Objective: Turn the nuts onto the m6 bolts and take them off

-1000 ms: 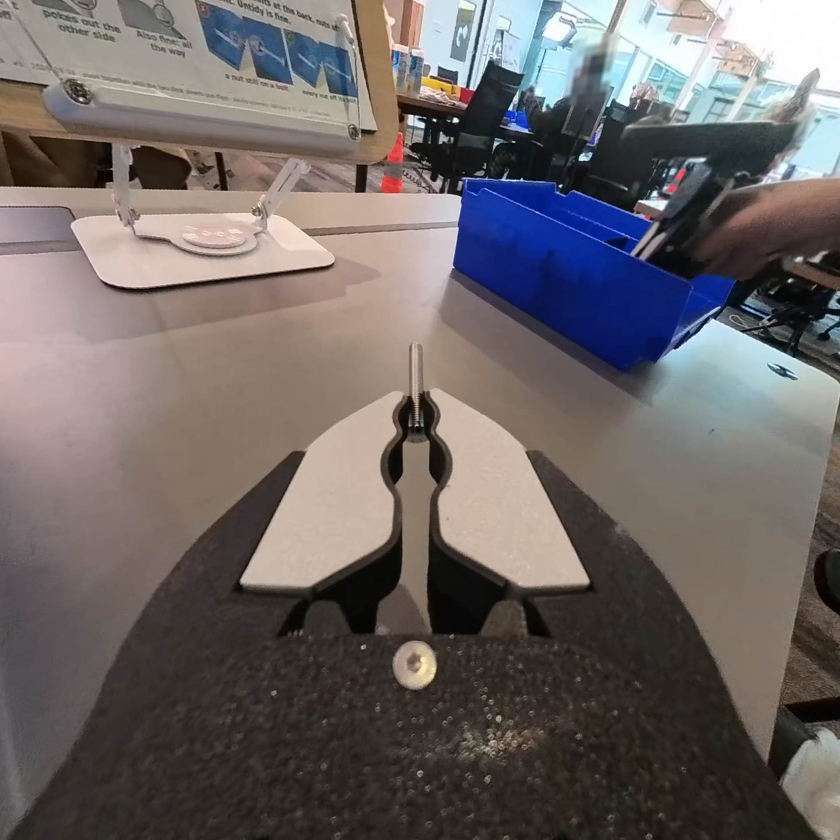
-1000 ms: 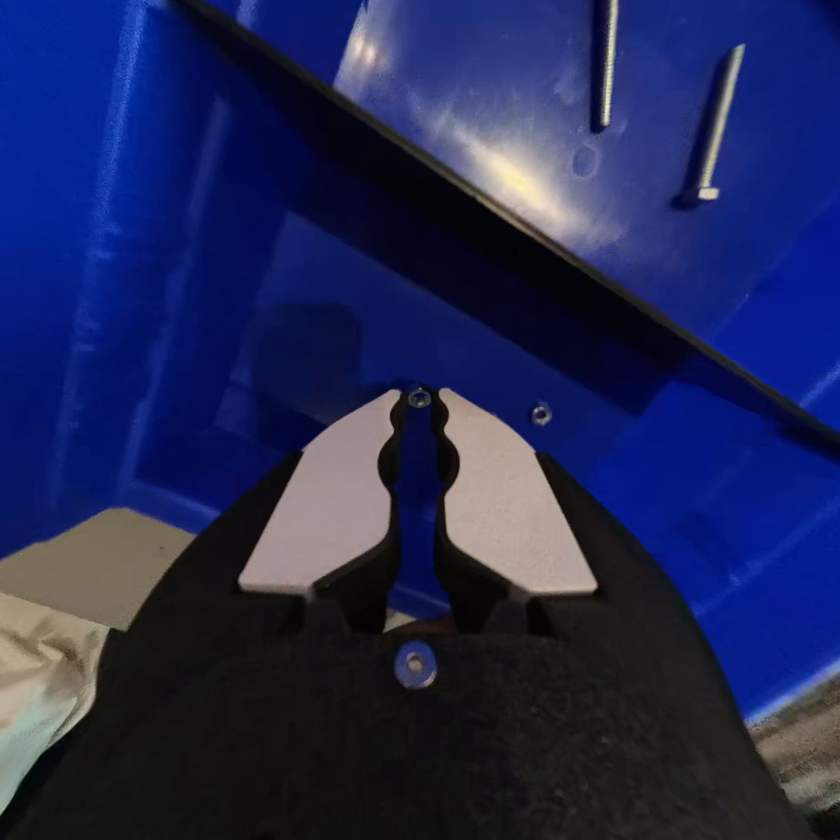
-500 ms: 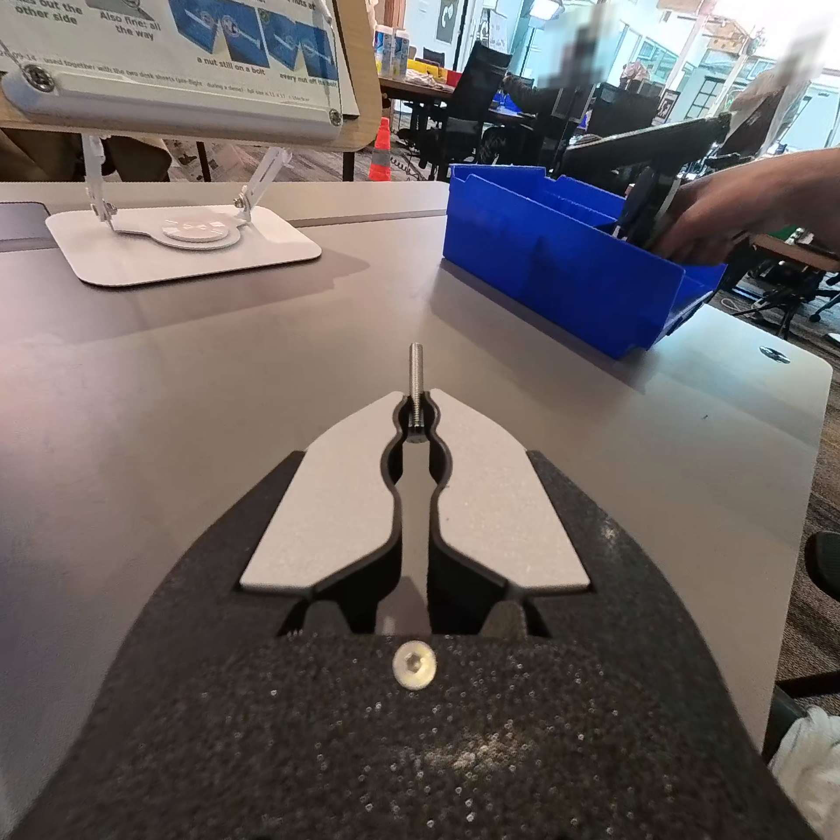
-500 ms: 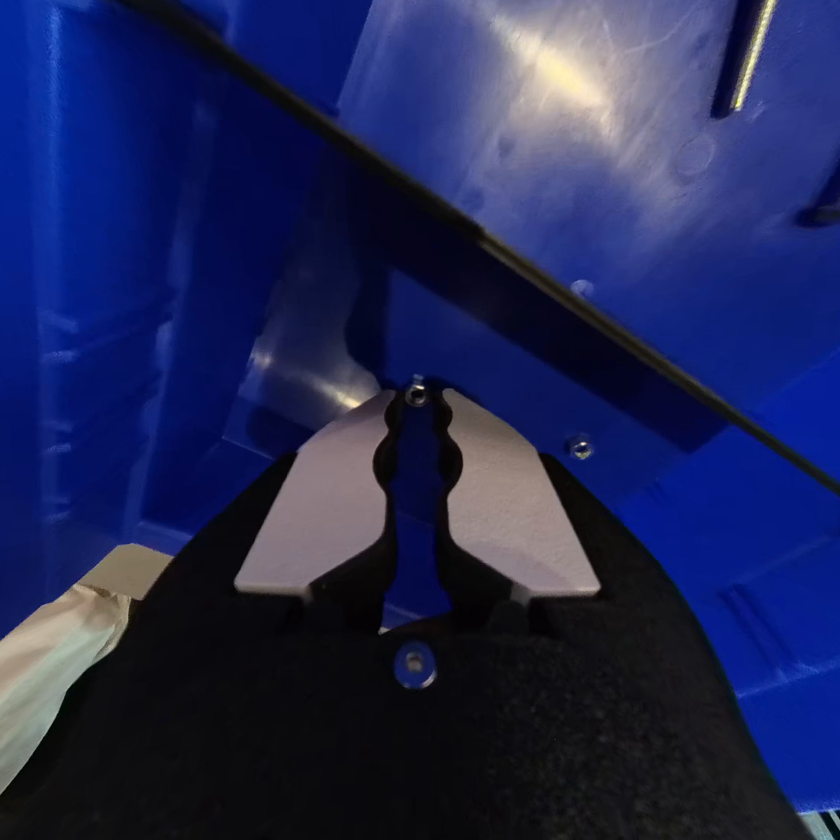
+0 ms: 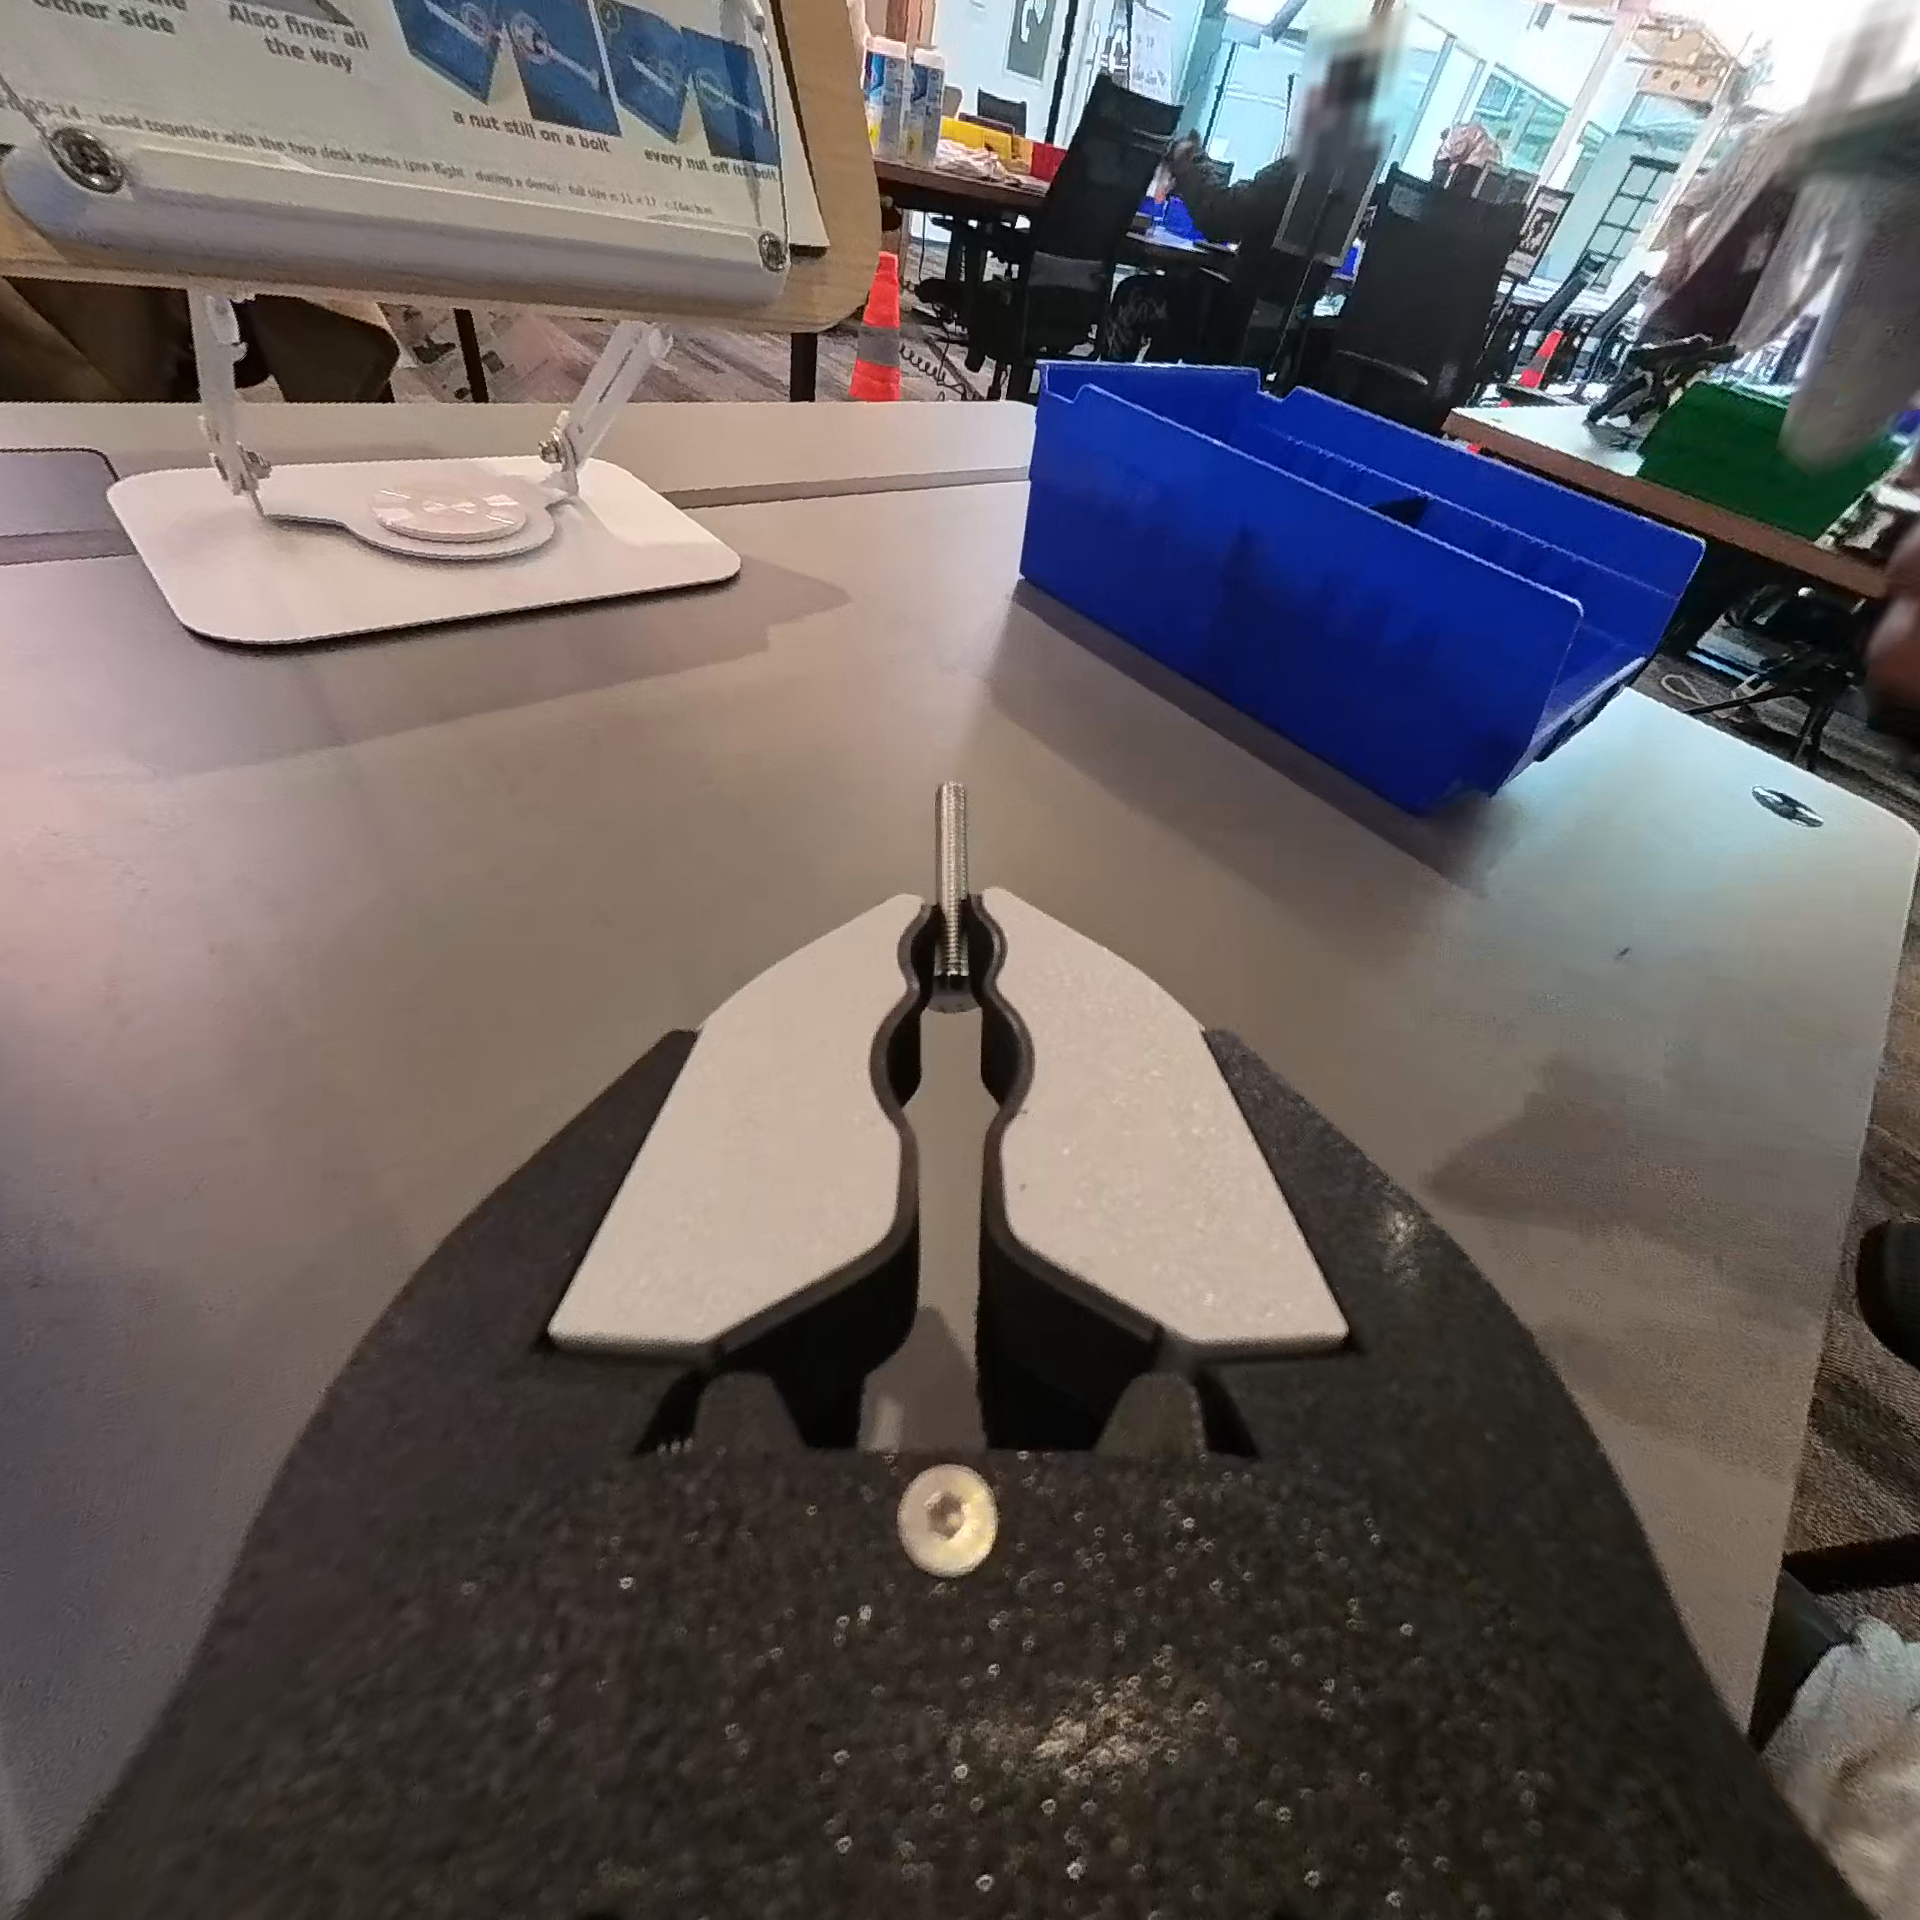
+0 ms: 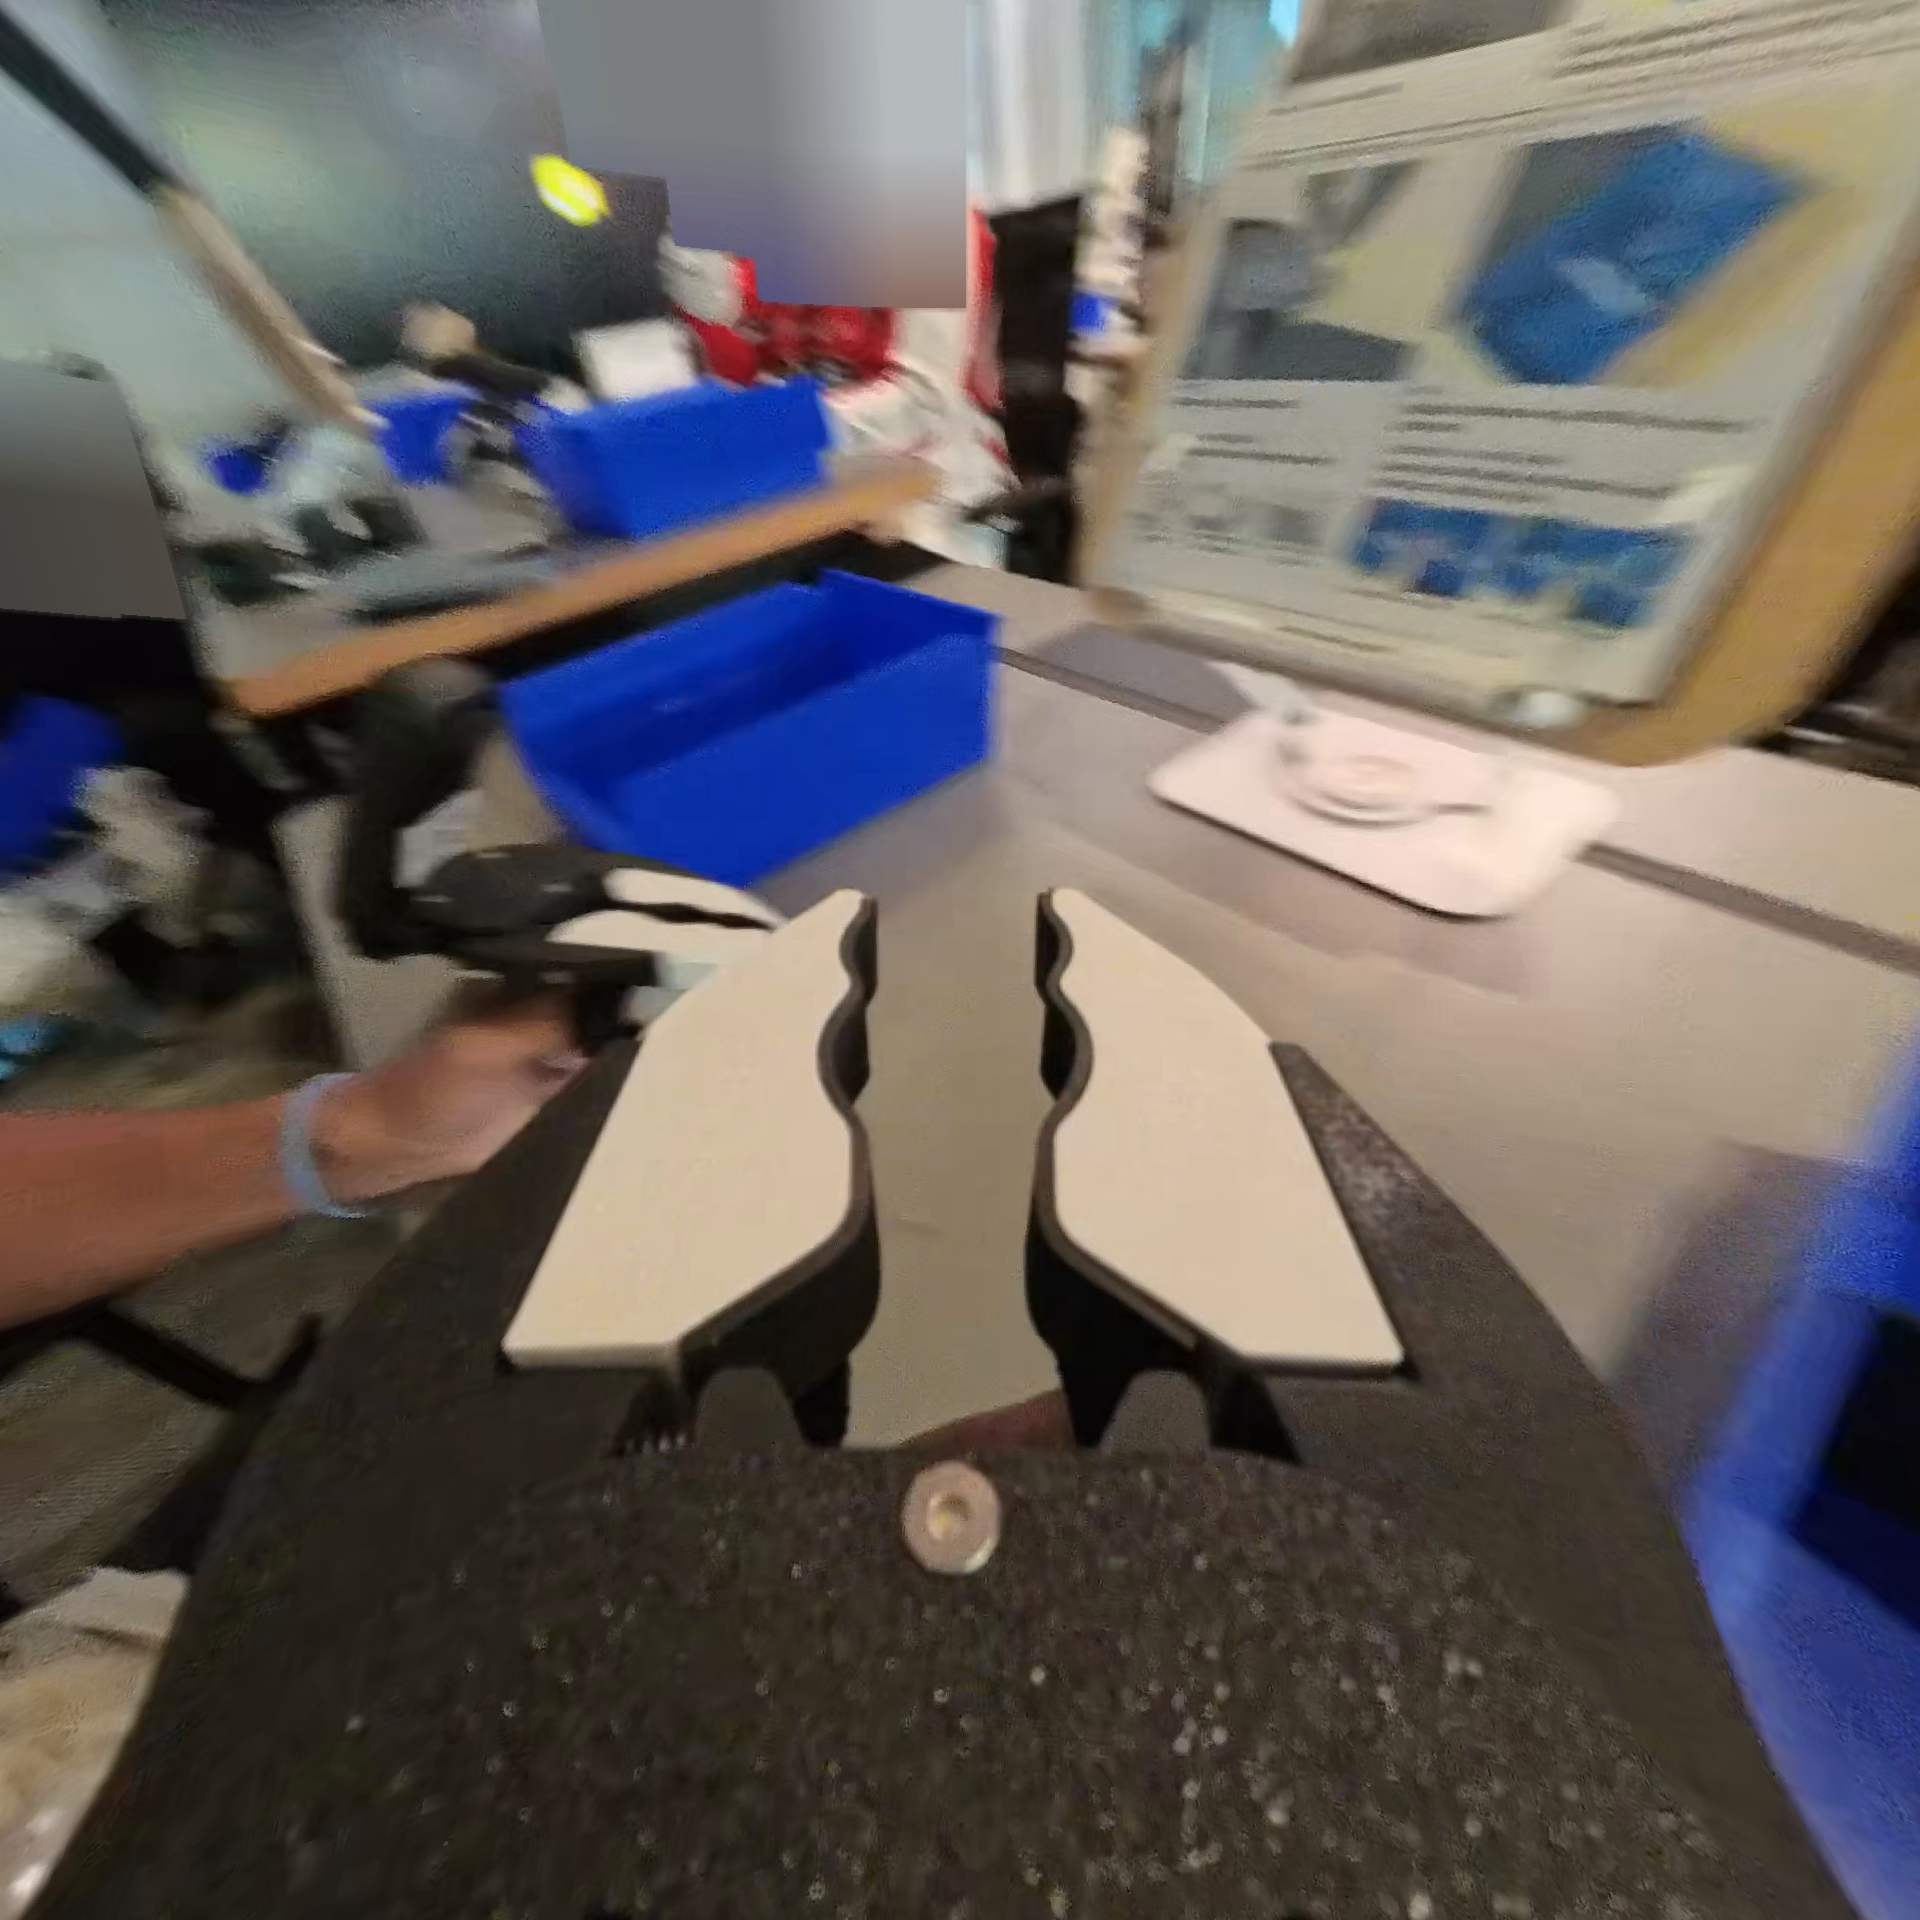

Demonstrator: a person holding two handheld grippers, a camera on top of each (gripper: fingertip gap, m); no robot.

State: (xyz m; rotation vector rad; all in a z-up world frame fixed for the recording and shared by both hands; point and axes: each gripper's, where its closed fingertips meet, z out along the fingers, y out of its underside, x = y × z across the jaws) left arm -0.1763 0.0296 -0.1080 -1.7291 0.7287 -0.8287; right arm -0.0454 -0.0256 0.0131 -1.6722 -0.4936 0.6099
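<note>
Left claw (image 5: 951,914) clenched on silver bolt (image 5: 951,852), thread pointing forward over grey bench (image 5: 520,883). Right claw (image 6: 956,914) spread wide, nothing between pads.

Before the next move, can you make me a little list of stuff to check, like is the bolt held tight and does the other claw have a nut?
1. Bolt gripped by the left claw: ok, the fingers close on its lower end and the threaded end sticks out in front.
2. Threaded end free of a nut: ok, bare thread shows.
3. Nut in the right claw: not ok, its fingers stand apart with only grey table between them.
4. Right claw out of the blue bin: ok, it is over the table.
5. More nuts left in the bin: cannot tell, its inside is hidden.
</note>
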